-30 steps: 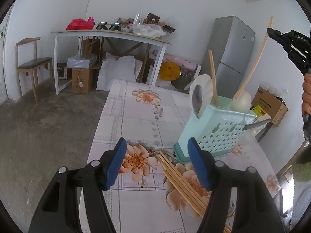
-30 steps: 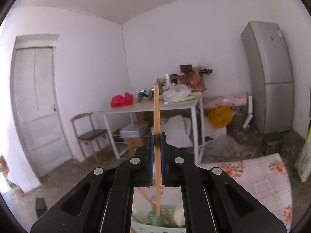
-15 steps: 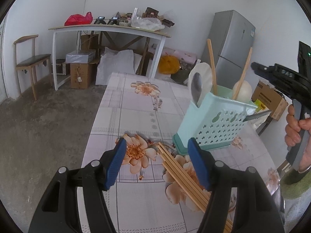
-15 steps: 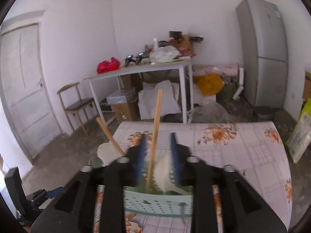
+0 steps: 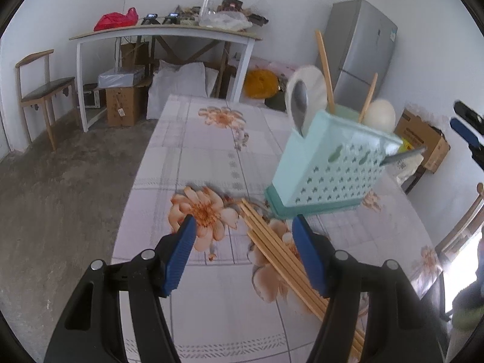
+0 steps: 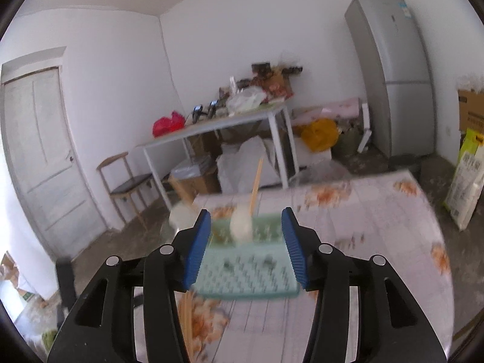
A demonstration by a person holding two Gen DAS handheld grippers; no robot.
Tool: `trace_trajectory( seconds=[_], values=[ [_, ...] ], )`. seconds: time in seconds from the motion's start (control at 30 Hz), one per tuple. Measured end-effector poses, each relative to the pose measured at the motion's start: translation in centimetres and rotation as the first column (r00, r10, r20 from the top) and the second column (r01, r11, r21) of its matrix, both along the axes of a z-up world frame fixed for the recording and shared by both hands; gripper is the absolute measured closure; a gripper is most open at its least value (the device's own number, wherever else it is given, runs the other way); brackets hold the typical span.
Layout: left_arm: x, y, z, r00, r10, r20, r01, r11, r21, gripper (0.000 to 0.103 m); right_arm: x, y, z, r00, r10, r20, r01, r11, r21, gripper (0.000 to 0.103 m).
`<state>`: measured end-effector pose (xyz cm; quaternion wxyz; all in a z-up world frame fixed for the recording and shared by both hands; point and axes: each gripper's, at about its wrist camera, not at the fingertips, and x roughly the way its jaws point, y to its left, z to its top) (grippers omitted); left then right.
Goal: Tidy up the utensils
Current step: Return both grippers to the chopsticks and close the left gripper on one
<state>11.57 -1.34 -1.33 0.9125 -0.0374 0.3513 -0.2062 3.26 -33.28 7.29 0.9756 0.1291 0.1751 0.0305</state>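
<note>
The left wrist camera sits low over the counter [image 5: 193,157], close to the green basket [image 5: 329,169], looking past it to the white table [image 5: 163,34]. The right wrist camera looks at the same basket [image 6: 248,263], probably from its other long side, but blurry. Both see the fridge [image 6: 393,72].

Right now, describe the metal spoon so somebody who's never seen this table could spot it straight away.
Find the floral-cloth table and the mint-green perforated utensil caddy standing on it. At the caddy's end nearest the white desk, the metal spoon stands bowl-up in front of a white ladle. It is the only shiny grey piece there; its neighbours are white or bare wood.
</note>
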Motion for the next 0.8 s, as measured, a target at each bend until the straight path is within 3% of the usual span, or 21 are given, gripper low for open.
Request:
trace_trajectory(
  seconds=[0.23, 0.33, 0.5, 0.8],
  values=[
    [-1.2, -2.9, -2.3, 0.996, -0.060, -0.073, 0.067, 0.993, 0.100, 0.040, -0.7, 3.3, -8.4, 0.975, 0.058, -0.215, -0.034, 0.993, 0.111, 0.056],
    [-1.6, -3.9, -3.1, 0.991, -0.088, -0.102, 0.100, 0.987, 0.124, 0.047, -0.8, 4.7, -10.8, 0.957, 0.075, -0.280, -0.039, 0.990, 0.133, 0.056],
    [-2.3, -5.1, -4.4, 0.984, -0.114, -0.138, 0.137, 0.976, 0.169, 0.061, -1.2, 6.1, -12.5, 0.942, 0.117, -0.315, -0.072, 0.986, 0.151, 0.056],
    [-2.4, -5.7, -4.6, 0.982, -0.118, -0.148, 0.144, 0.974, 0.177, 0.071, -1.9, 5.4, -13.3, 0.941, 0.127, -0.312, -0.070, 0.980, 0.186, 0.056]
  ],
)
